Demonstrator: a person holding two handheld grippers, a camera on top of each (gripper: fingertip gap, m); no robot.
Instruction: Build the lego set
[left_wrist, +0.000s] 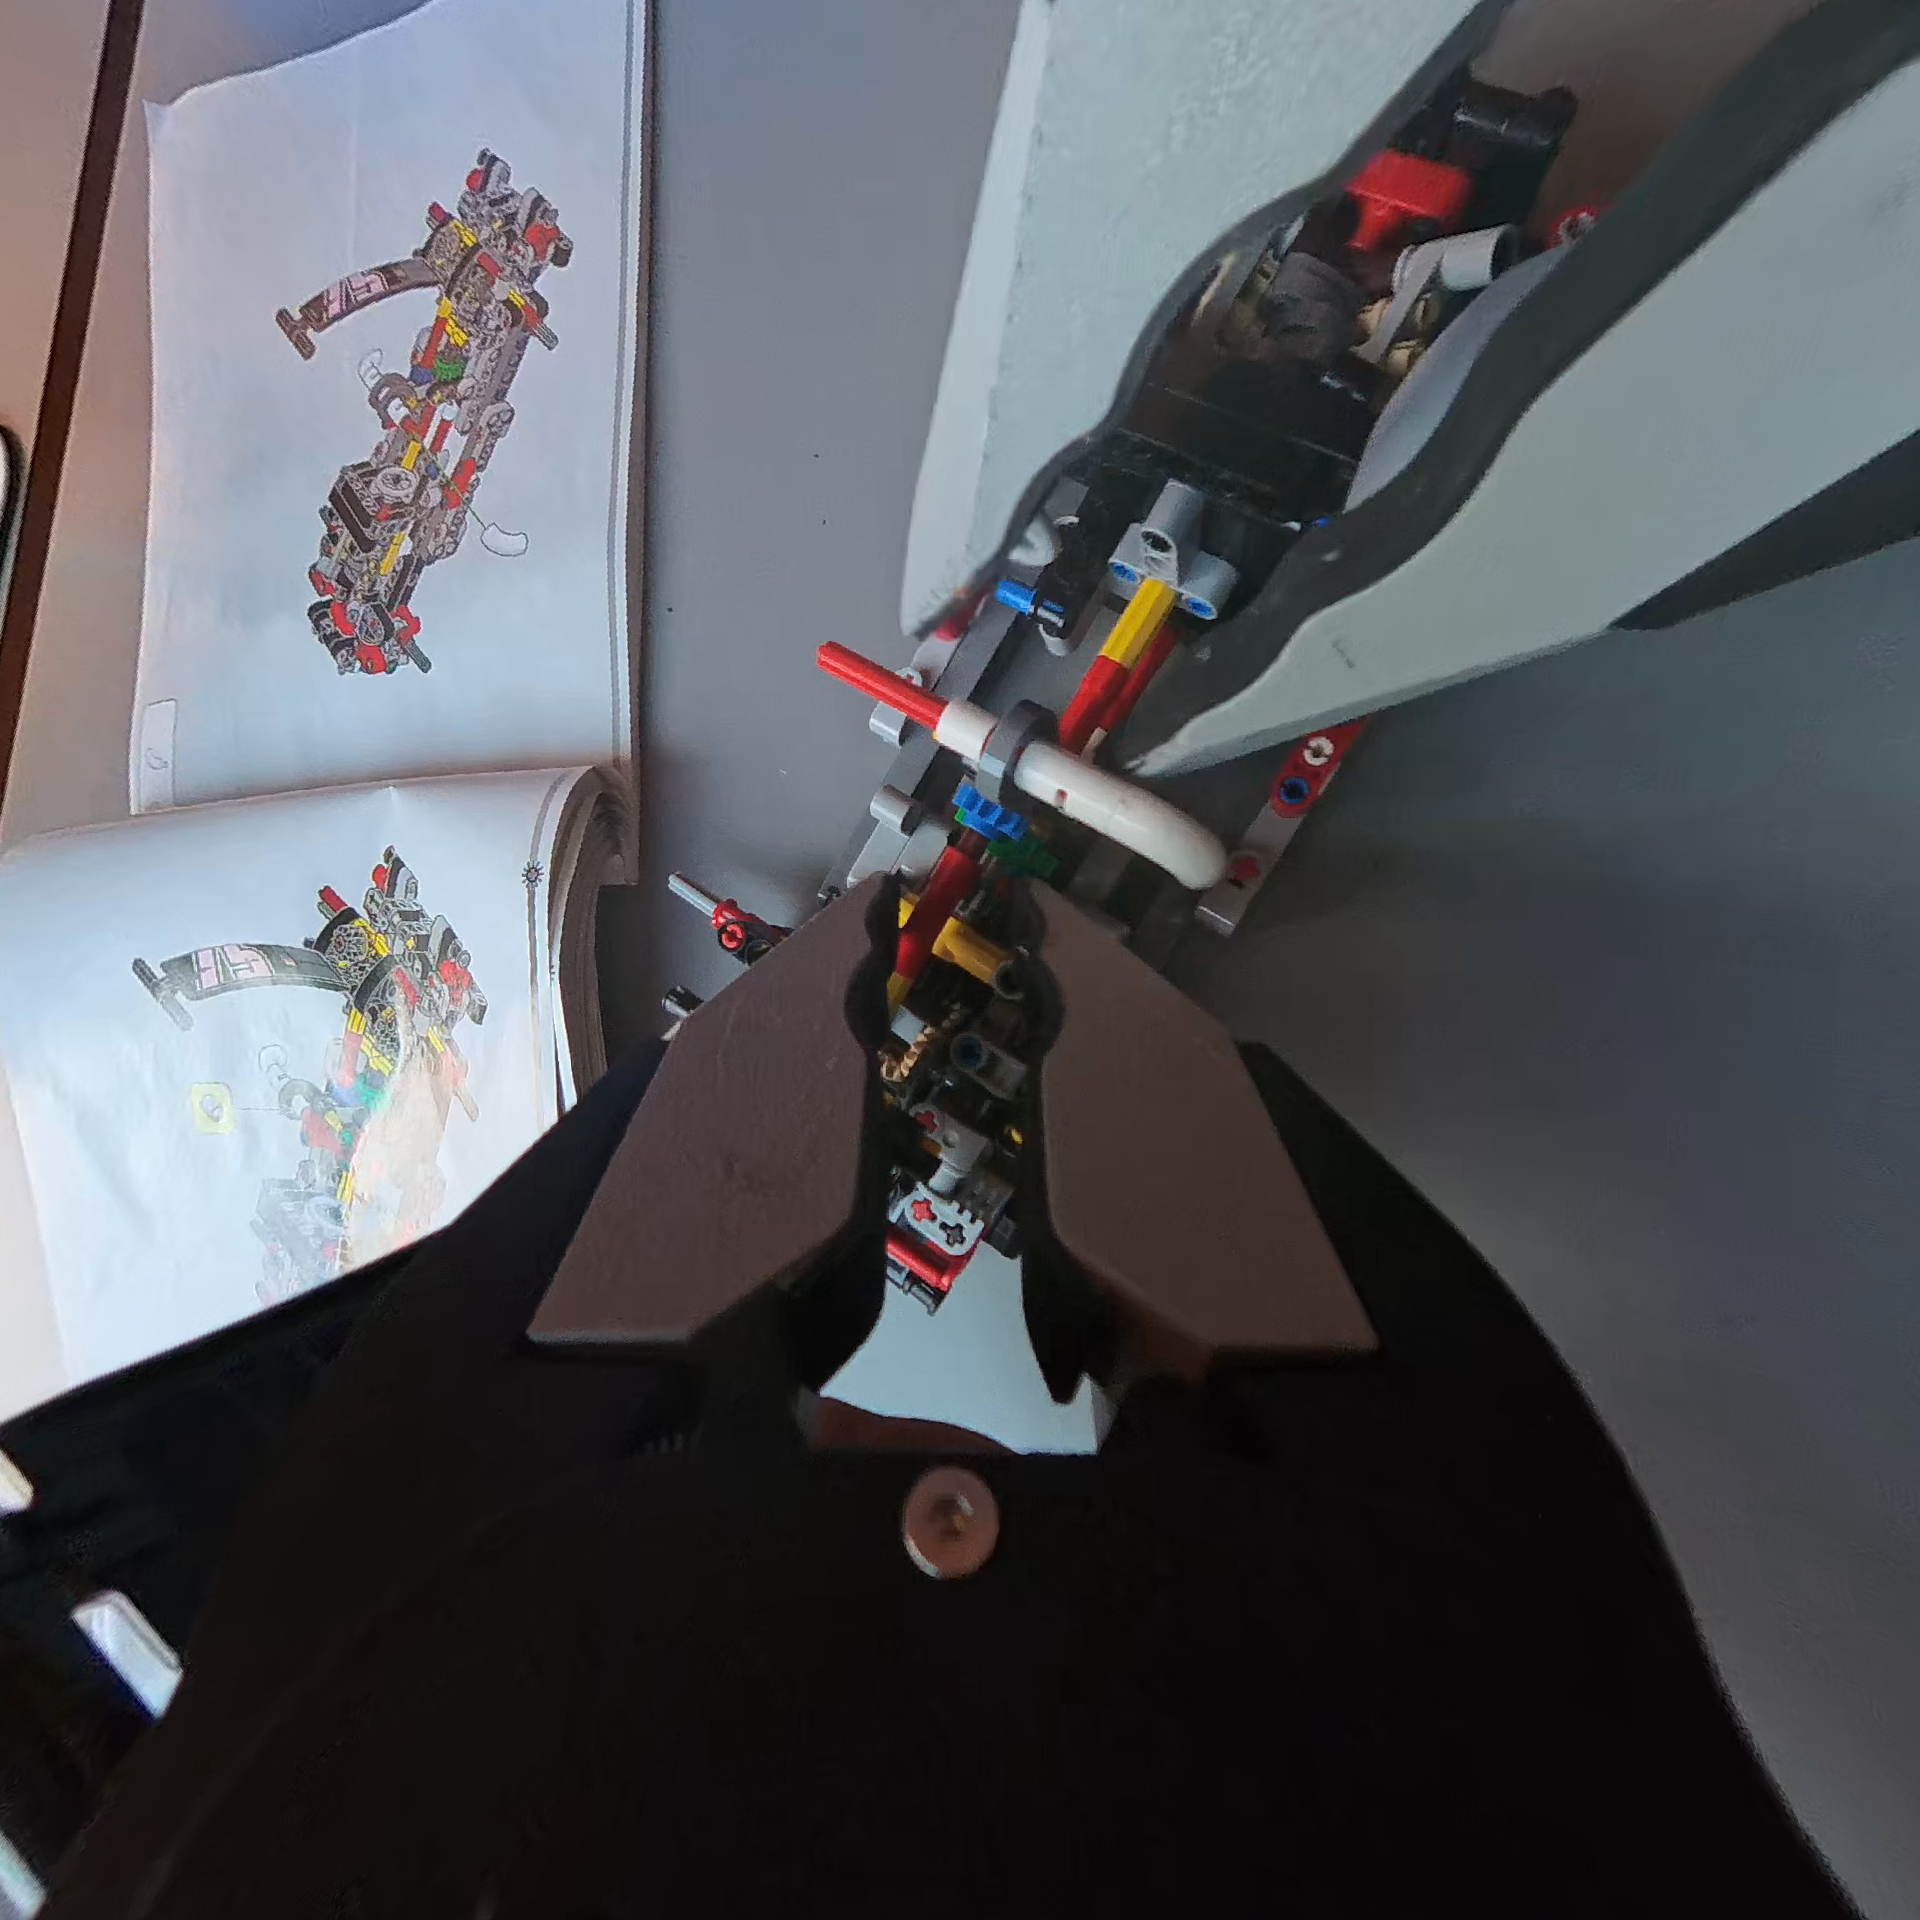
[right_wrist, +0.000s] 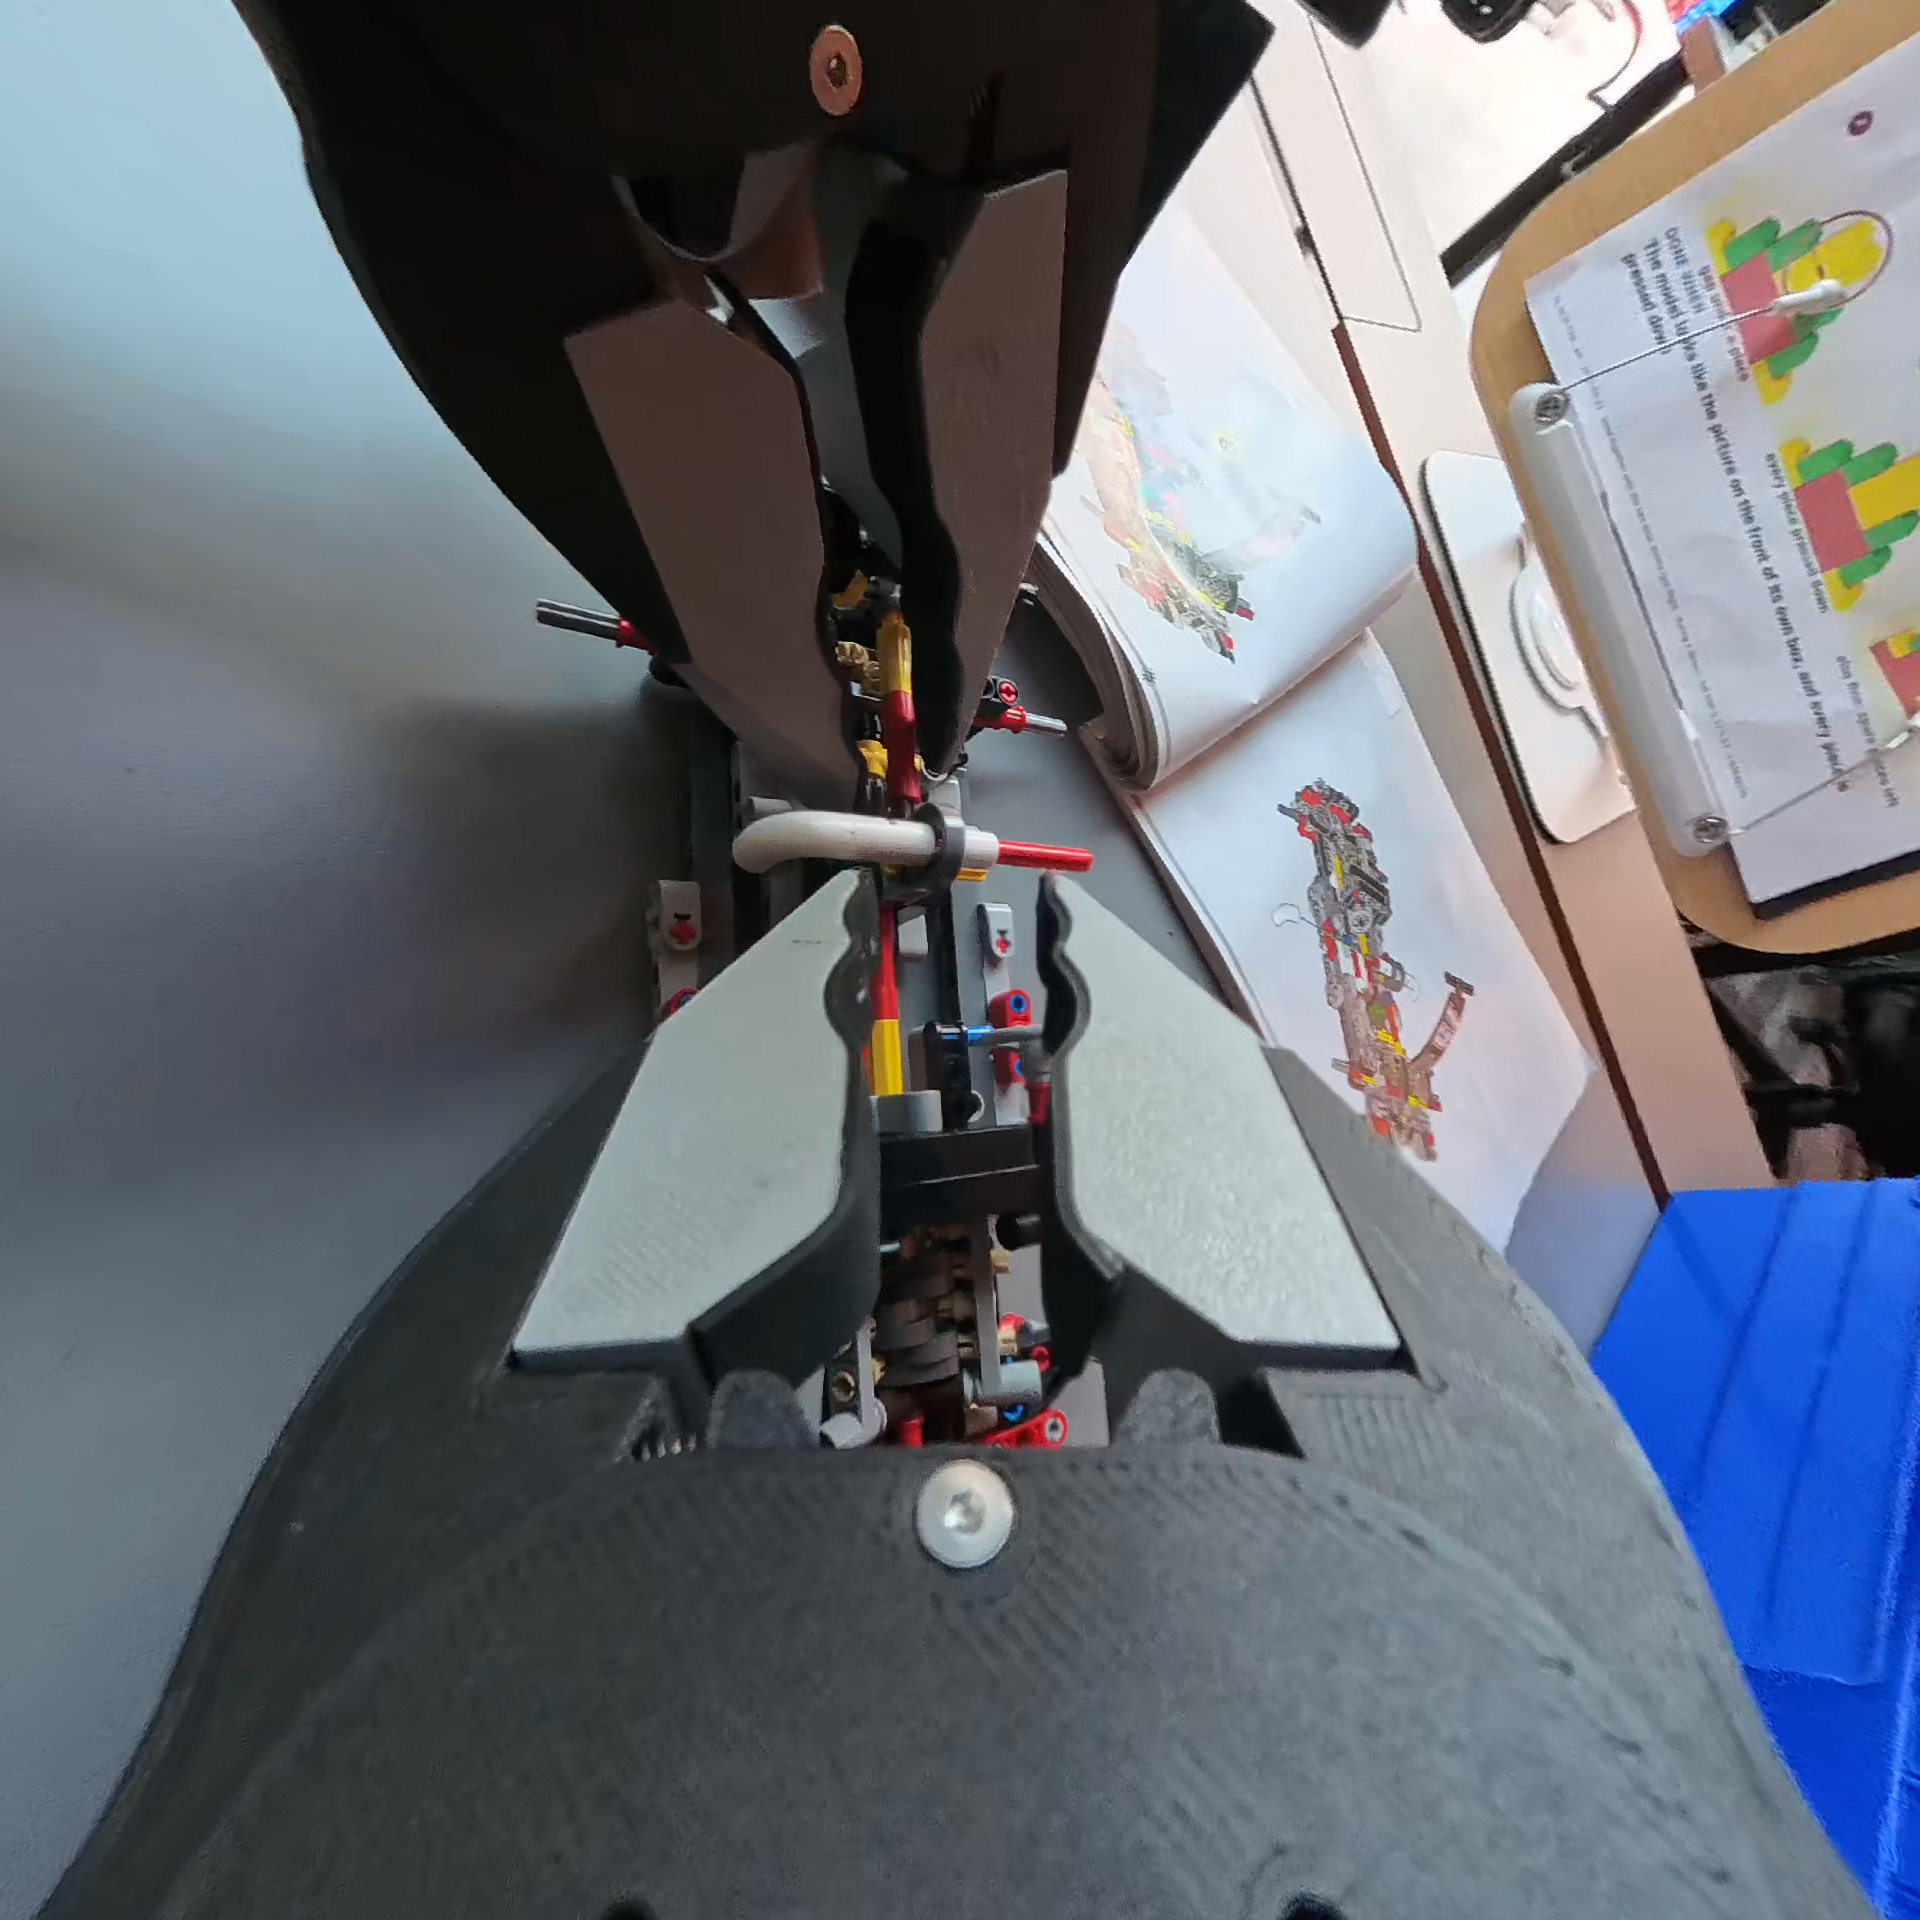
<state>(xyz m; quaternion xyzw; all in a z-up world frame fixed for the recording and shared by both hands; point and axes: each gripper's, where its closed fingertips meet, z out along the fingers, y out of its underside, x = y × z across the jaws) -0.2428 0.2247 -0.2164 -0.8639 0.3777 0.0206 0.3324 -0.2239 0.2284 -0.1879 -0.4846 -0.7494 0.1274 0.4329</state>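
We see a long brick model (left_wrist: 1023, 831) lying on the grey table (left_wrist: 1558, 1039), with the left claw (left_wrist: 961, 904) clamped narrow on one end and the right claw (right_wrist: 951, 899) straddling the other end, its right pad standing clear of the parts. A white curved tube (right_wrist: 831, 836) on a red rod (right_wrist: 1044, 857) crosses the model between the two claws. An open instruction booklet (left_wrist: 395, 675) lies just beside the model; a blue bin (right_wrist: 1766, 1455) sits further off.
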